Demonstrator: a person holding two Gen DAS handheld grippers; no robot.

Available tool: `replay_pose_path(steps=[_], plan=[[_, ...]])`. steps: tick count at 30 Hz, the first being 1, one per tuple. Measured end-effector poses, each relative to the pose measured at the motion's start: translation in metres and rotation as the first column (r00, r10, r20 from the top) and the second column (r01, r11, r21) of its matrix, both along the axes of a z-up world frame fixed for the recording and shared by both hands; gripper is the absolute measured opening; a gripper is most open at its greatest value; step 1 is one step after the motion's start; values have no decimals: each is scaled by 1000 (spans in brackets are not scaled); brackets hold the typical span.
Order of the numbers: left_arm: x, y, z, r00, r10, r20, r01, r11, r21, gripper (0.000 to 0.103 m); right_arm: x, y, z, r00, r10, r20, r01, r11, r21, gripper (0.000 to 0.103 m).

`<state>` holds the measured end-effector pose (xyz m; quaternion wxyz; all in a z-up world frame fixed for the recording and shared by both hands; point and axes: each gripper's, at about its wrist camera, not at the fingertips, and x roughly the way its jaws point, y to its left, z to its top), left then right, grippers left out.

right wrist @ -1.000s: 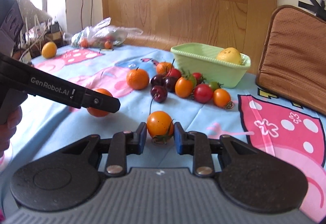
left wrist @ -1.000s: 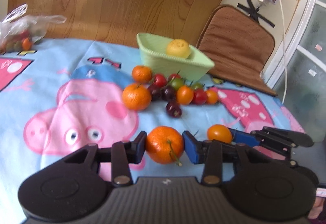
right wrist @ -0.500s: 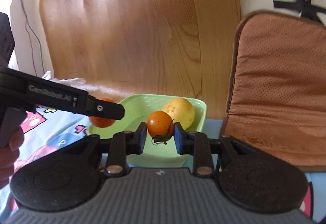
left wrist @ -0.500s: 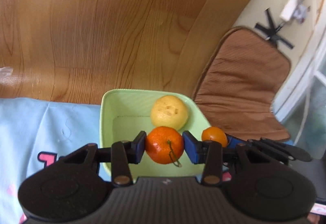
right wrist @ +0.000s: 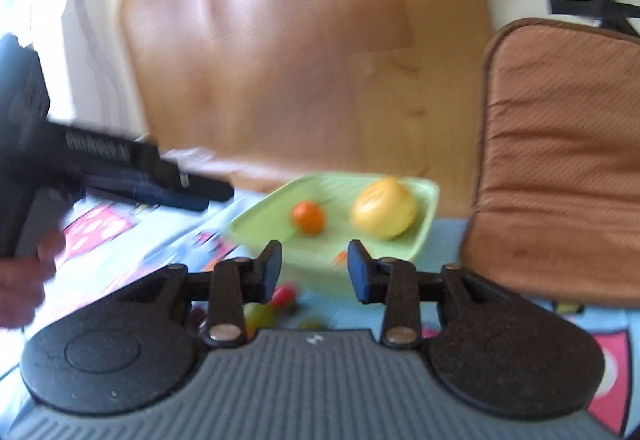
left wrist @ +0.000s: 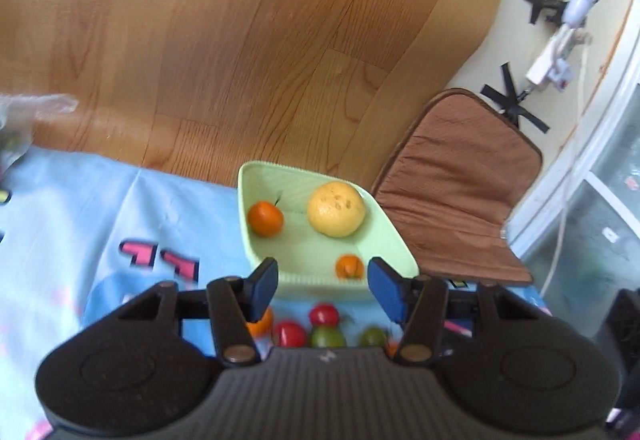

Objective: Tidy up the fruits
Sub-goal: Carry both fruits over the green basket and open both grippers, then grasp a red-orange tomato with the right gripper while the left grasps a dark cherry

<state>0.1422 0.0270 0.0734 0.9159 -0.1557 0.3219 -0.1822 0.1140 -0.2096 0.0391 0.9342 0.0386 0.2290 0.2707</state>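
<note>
A pale green dish point(left wrist: 384, 236) point(right wrist: 420, 236) stands on the blue cartoon cloth by the wooden board. In it lie a yellow fruit point(left wrist: 336, 208) point(right wrist: 385, 208), an orange mandarin point(left wrist: 265, 218) point(right wrist: 308, 216) and a small orange tomato point(left wrist: 349, 266) point(right wrist: 340, 256). My left gripper point(left wrist: 322, 284) is open and empty above the dish's near rim. My right gripper point(right wrist: 314, 270) is open and empty, also at the near rim. The left gripper point(right wrist: 132, 167) shows at the left of the right wrist view.
Red and green cherry tomatoes point(left wrist: 324, 328) point(right wrist: 276, 300) lie on the cloth just in front of the dish. A brown cushion point(left wrist: 460, 191) point(right wrist: 560, 159) leans at the right. A plastic bag point(left wrist: 24, 111) lies far left. A power strip and cable point(left wrist: 560, 71) hang on the wall.
Both grippers opened and dropped their fruit into the dish: the mandarin from the left, the small orange tomato from the right. Both have drawn back a little from the dish.
</note>
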Motion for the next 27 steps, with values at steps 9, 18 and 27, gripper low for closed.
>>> replay_pose_path(steps=[9,18,27], plan=[[-76,8,-32,998,32,-49,-30,999,35,51,-10,52,-23,996,85,-21,-87,987,-137,39],[-78,-17,-37,999,-15,-34,19,992,128,51,-47,16,-21,999,17,-32,-19,997,-76,28],[-46,-61,-60,999,-25,-40,34,963,266,46,-66,-12,-39,994,19,-110,-14,999,45,28]])
